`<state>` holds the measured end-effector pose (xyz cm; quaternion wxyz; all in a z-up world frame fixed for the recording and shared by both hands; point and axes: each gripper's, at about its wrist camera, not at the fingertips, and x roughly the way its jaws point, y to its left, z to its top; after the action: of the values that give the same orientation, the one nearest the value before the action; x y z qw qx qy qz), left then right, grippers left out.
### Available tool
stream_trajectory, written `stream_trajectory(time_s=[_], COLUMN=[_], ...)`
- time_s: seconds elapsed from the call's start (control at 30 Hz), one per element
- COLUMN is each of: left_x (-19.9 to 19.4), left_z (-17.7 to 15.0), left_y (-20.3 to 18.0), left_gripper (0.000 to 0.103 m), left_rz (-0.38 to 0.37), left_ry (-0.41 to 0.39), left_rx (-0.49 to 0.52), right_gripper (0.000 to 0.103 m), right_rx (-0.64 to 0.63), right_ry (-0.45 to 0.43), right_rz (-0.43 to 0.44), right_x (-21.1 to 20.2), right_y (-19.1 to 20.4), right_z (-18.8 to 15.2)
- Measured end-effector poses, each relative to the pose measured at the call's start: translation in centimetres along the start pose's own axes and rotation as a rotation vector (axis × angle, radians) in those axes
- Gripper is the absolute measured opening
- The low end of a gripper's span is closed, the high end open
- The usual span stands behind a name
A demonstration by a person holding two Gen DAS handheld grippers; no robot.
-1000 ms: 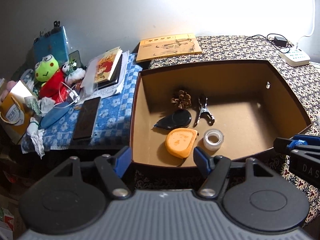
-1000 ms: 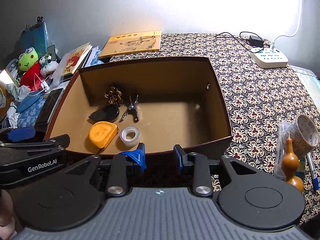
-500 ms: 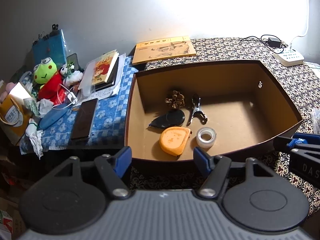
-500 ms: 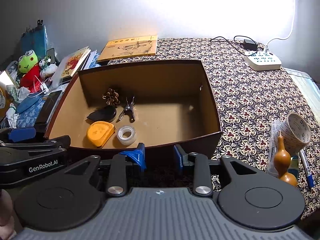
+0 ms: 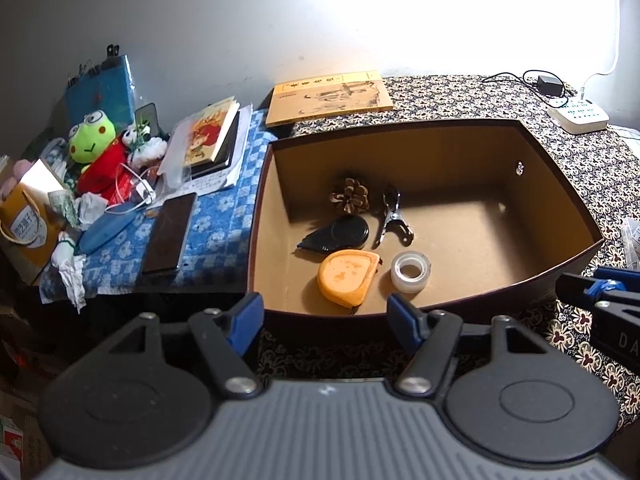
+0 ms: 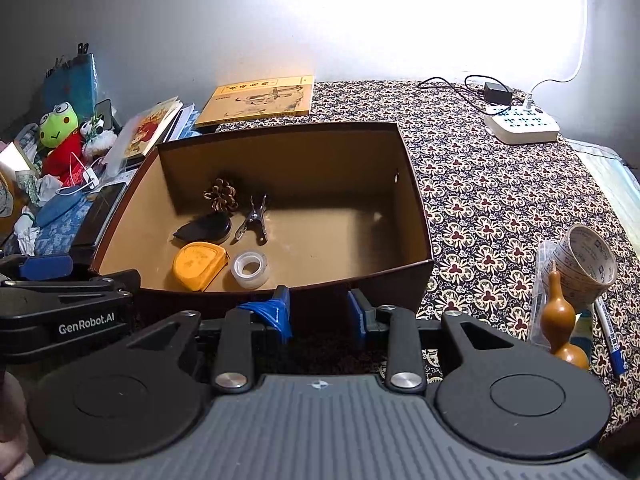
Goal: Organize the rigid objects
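Rigid objects lie grouped in the left half of the brown box (image 5: 560,216), which fills the centre of both views on the patterned tablecloth (image 6: 480,200). Reading left to right in the left wrist view, we see a frog plush (image 5: 94,136) and a dark phone (image 5: 170,234) on the blue checked cloth (image 5: 216,220) at the left. Inside the box we then see a black tape dispenser (image 5: 340,234), a pine cone (image 5: 349,195), an orange tape measure (image 5: 347,276), a metal clip (image 5: 392,218) and a clear tape roll (image 5: 410,271). Our left gripper (image 5: 325,320), at lower centre, hangs before the box's near wall with fingers wide apart and empty. In the right wrist view, our right gripper (image 6: 319,312) shows a narrower gap, also empty. At the right edge we see a wooden gourd (image 6: 560,320) beside a paper cup (image 6: 588,268).
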<state>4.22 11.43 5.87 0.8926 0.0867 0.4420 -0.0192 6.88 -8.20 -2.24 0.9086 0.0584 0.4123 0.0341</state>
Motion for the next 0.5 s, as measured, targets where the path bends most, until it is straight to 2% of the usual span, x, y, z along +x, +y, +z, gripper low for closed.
stream_trajectory(time_s=[0.5], left_x=[0.62], left_z=[-0.16], left_y=[0.61], left_gripper=[0.072], left_rz=[-0.007], left_ry=[0.014], left_rx=[-0.005], right_gripper=[0.014], right_rx=[0.022], right_ry=[-0.022], right_rz=[0.006], right_x=[0.08], right_y=[0.19], right_z=[0.02])
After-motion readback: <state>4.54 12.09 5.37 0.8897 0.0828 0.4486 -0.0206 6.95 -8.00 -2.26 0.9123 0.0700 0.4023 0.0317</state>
